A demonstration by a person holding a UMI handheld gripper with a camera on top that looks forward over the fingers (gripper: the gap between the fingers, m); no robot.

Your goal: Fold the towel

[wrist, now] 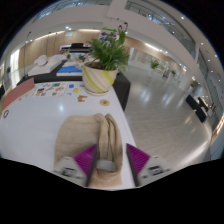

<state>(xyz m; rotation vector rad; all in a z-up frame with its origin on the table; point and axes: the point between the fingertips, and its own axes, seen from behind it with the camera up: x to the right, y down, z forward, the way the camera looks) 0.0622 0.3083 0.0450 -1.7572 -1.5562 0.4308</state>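
A beige towel (104,135) lies bunched in long folds on the white table (40,125), running away from me. Its near end sits between my fingers. My gripper (111,160) is closed in on that near end, and the magenta pads (86,158) press on the cloth from both sides. The part of the towel under the fingers is hidden.
A green plant in a yellow pot (98,77) stands at the far edge of the table, beyond the towel. Small flat items and papers (55,90) lie at the far left. The table's edge (138,125) runs along the right, with shiny floor beyond.
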